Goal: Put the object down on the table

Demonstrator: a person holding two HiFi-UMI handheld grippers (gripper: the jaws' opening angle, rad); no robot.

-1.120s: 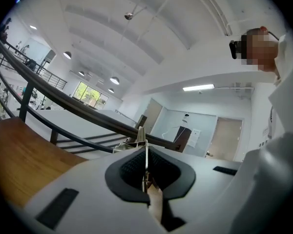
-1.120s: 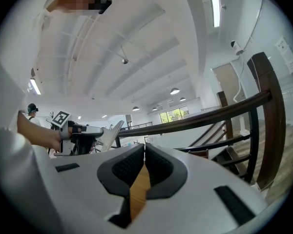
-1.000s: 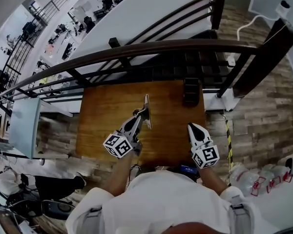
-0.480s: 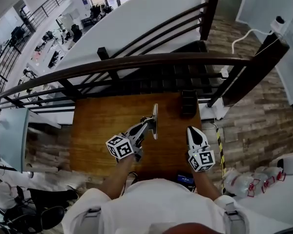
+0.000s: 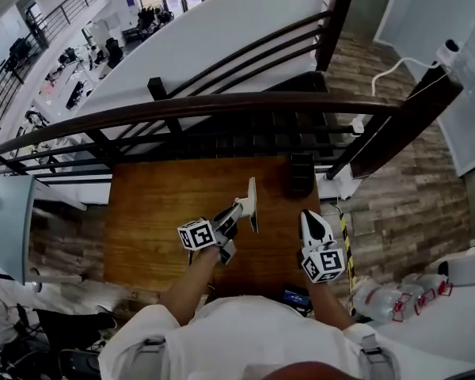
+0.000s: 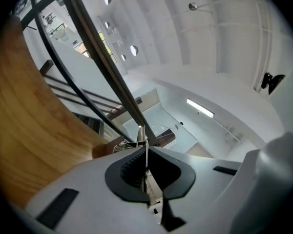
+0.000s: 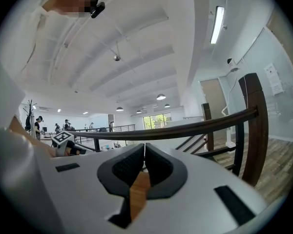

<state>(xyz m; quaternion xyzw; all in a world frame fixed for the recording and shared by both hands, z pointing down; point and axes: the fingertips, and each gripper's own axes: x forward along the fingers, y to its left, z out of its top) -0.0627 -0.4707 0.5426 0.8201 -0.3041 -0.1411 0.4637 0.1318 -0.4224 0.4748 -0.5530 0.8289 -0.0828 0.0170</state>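
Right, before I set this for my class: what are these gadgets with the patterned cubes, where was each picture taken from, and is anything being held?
There is no robot here: a person holds a hand tool with two jaws in each hand, and the patterned cubes are parts of those tools. The head view looks down from a camera on the person's head; the other two views come from cameras riding on each tool. The left gripper has its jaws shut on a thin flat plate, seen edge-on, over the wooden table. The right gripper has its jaws together with nothing between them. A dark ribbed block sits at the table's far right corner.
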